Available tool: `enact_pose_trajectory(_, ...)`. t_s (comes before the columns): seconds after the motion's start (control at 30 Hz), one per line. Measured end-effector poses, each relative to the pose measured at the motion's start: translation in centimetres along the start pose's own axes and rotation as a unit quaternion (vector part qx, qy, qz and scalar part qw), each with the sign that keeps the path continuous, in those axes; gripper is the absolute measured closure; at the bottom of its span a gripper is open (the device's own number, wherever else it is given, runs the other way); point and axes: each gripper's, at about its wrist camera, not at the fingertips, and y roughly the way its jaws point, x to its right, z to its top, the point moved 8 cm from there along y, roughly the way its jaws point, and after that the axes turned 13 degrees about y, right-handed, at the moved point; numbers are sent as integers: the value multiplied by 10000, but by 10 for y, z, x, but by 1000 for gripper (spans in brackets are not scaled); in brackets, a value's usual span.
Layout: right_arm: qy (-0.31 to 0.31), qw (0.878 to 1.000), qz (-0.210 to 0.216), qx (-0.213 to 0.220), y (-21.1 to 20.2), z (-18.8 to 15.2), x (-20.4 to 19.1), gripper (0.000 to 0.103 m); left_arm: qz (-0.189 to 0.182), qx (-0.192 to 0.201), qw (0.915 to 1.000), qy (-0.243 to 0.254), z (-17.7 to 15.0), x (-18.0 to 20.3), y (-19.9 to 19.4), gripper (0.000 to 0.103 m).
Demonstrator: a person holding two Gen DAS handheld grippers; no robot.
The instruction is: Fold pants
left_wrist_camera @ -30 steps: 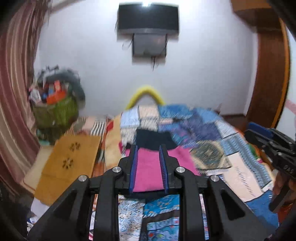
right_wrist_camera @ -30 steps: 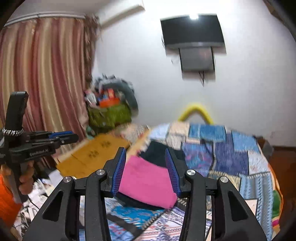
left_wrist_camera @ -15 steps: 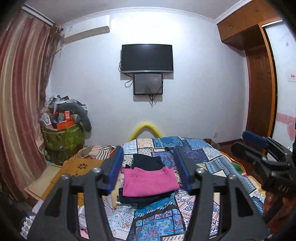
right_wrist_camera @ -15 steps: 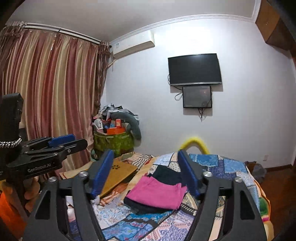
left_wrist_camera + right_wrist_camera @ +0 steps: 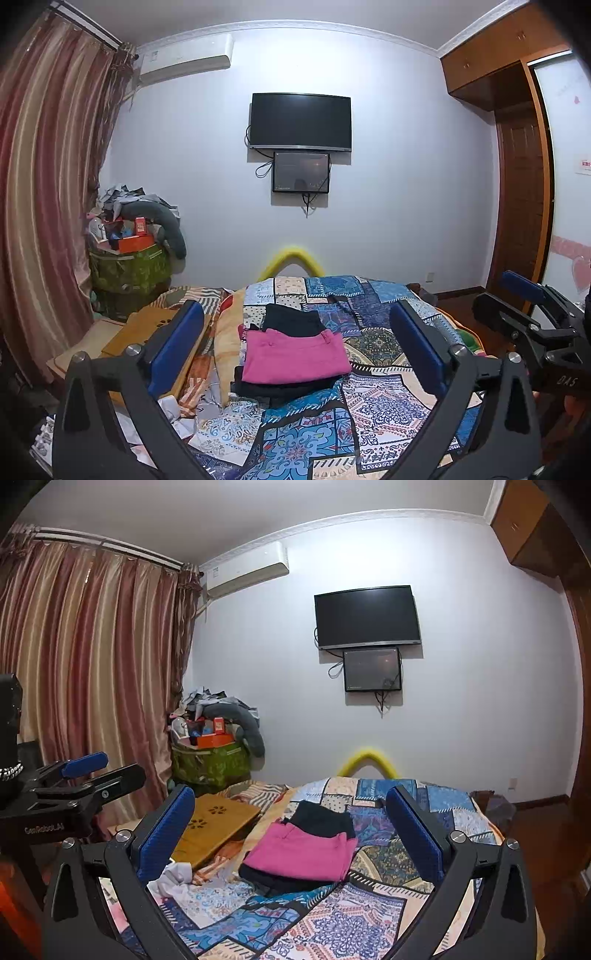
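Folded pink pants [image 5: 295, 356] lie on top of a folded black garment [image 5: 291, 321] on the patchwork bedspread [image 5: 373, 402]. They also show in the right wrist view [image 5: 301, 854]. My left gripper [image 5: 295, 354] is open and empty, held well back from and above the stack. My right gripper [image 5: 291, 834] is open and empty too, also back from the stack. The right gripper shows at the right edge of the left wrist view [image 5: 532, 321]; the left gripper shows at the left of the right wrist view [image 5: 85, 779].
A wooden lap table [image 5: 214, 821] lies left of the bed. A green bin piled with clutter [image 5: 129, 269] stands by the striped curtain [image 5: 44, 184]. White cloth scraps [image 5: 173, 880] lie at the bed's left edge. A yellow curved pad [image 5: 291, 256] sits at the far bed end. A door [image 5: 521, 206] is at the right.
Both grippers have opened wide and pulled back and up from the pink pants. The folded stack stays on the bed and looks farther away.
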Motion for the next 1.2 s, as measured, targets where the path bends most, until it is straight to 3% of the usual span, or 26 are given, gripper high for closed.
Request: enact_pose_trajectory(1.2,127,9997,-188,-113,-11,-9,9,0,-141,-153,9998,27,-11,6,14,0)
